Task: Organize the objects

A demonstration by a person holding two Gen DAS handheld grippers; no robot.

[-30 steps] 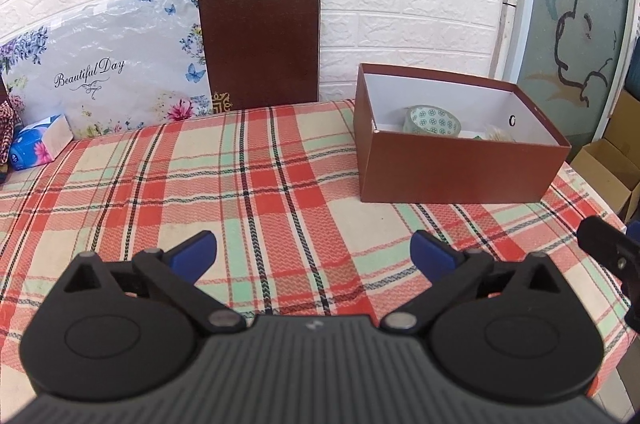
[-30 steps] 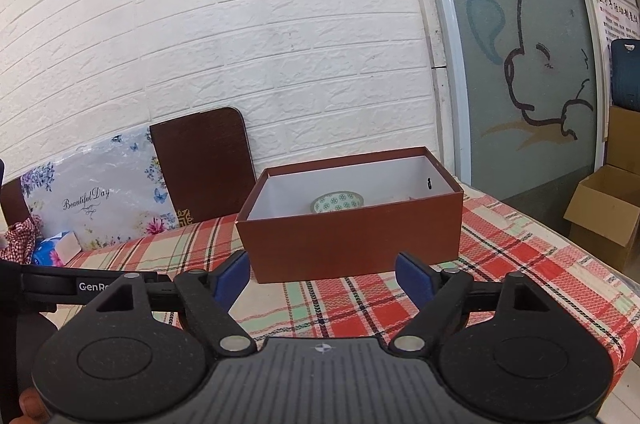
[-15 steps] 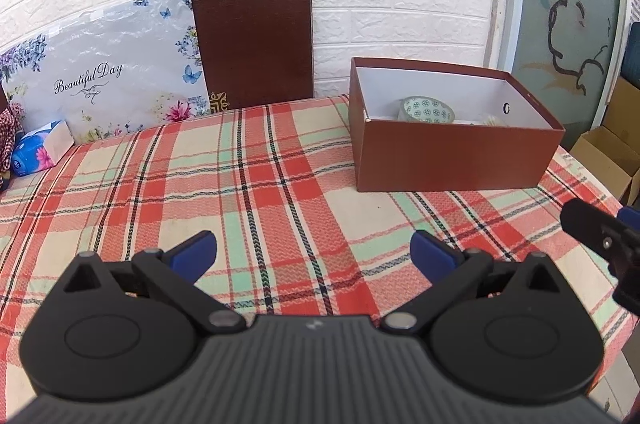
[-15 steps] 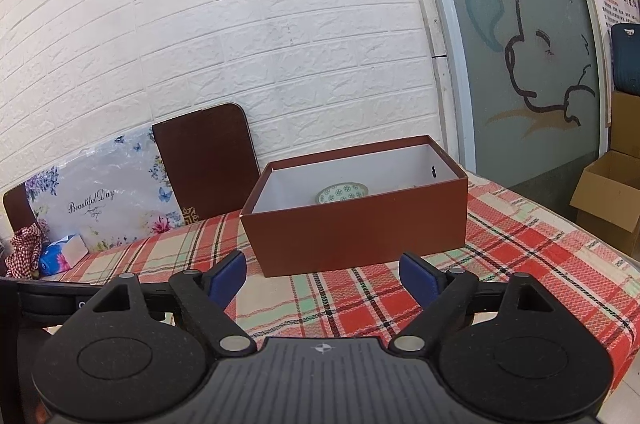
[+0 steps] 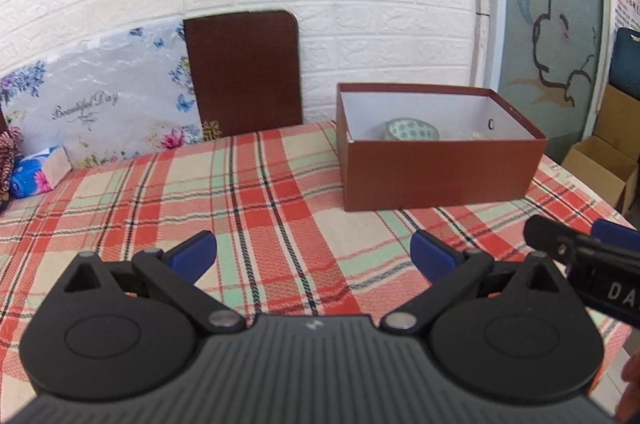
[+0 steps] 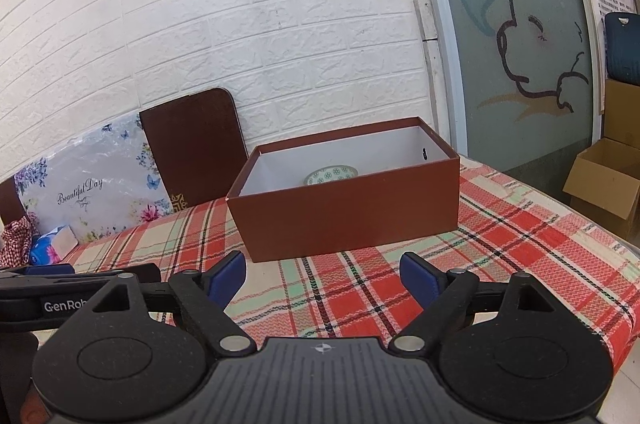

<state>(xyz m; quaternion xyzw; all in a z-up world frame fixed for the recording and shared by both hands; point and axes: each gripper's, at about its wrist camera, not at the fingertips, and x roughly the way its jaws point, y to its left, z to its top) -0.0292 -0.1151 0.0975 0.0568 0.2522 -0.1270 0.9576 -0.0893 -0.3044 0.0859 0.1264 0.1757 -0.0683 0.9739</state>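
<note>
**Mei:** Blue pads on the right gripper (image 6: 322, 274) stand wide apart with only checked cloth between them. The left gripper (image 5: 314, 254) looks the same: jaws spread, nothing held.

**Tom:** So where's the stuff to organize?

**Mei:** A patterned bowl (image 6: 330, 176) already sits in the brown box (image 6: 348, 220), which stands on the tablecloth (image 5: 256, 200) just ahead of the right gripper and off to the right of the left one. Next to the bowl there's something pale (image 5: 474, 135); I can't make out what it is.

**Tom:** What might go wrong?

**Mei:** The two grippers sit close side by side, so I'd guess a quick swing could knock one against the other. Reaching in low could also catch the box's near wall and shove the box along the cloth.

**Tom:** Anything hidden?

**Mei:** That near wall hides most of the box floor, so I can't say what else lies inside. A tissue pack (image 5: 34, 174) sits at the far left, partly cut off. Each gripper's body blocks the table's near edge.
</note>
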